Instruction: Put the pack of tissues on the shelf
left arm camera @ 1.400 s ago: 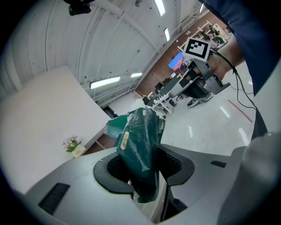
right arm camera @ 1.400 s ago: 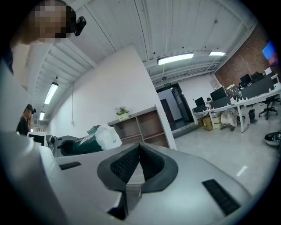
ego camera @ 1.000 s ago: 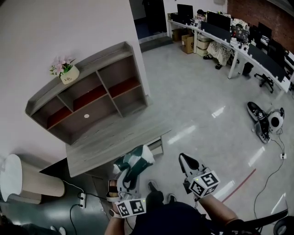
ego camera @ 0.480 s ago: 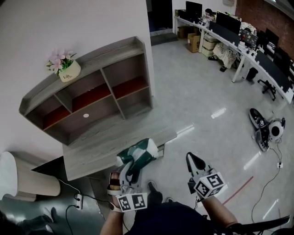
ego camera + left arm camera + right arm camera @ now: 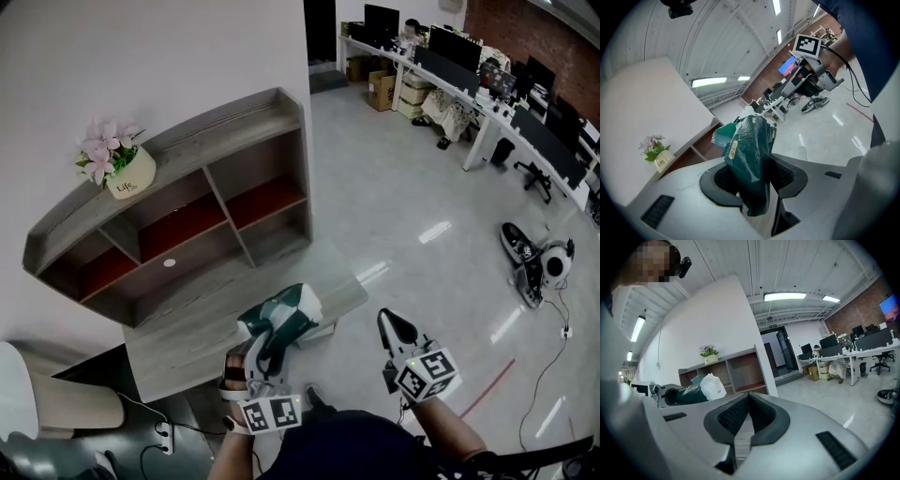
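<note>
One pack of tissues (image 5: 284, 315) is clamped in the left gripper's (image 5: 753, 178) jaws, over the desk's (image 5: 187, 323) near edge. The right gripper's (image 5: 748, 404) jaws are pinched together, empty. This looks like the carrying step; next it needs a reach into a shelf (image 5: 216, 127) compartment, then release.

Shelf (image 5: 187, 145) cubbies open-fronted; flowerpot (image 5: 131, 178) on top, left end

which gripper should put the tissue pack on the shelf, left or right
Left. The left gripper is clamped on the tissue pack and is the one nearer the shelf. The right gripper is shut, empty and on the far side.
</note>
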`<state>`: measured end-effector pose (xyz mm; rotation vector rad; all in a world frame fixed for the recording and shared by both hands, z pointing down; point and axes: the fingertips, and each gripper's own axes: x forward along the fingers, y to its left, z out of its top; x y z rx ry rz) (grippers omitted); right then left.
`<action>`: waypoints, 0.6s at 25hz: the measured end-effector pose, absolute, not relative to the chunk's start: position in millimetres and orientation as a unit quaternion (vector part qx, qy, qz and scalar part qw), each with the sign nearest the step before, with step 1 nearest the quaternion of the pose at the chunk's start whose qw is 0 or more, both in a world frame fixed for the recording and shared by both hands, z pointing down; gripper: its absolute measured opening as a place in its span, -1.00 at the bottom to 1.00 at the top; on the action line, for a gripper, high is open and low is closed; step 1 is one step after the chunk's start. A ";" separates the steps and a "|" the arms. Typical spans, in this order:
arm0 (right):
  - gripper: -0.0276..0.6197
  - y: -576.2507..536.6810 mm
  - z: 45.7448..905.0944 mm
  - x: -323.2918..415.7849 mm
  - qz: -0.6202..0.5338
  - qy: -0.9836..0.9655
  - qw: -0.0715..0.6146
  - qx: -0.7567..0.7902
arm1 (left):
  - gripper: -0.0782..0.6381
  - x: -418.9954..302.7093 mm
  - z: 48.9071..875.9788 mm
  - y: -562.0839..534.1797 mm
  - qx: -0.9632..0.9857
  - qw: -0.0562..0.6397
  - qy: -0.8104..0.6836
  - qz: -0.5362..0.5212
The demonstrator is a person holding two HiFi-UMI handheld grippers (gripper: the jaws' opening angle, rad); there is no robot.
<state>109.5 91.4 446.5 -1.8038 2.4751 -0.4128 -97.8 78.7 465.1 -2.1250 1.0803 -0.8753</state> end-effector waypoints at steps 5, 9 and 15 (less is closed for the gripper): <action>-0.88 64.2 444.4 98.4 -0.127 0.798 0.019 -0.589 | -0.31 -110.7 470.4 51.8 -0.803 0.294 0.405 -0.324; -0.88 47.5 449.9 85.0 -0.133 0.793 0.017 -0.594 | -0.31 -123.3 473.8 33.9 -0.808 0.290 0.401 -0.320; -0.88 36.6 460.0 70.3 -0.145 0.795 0.010 -0.589 | -0.31 -131.6 479.1 21.7 -0.812 0.283 0.397 -0.322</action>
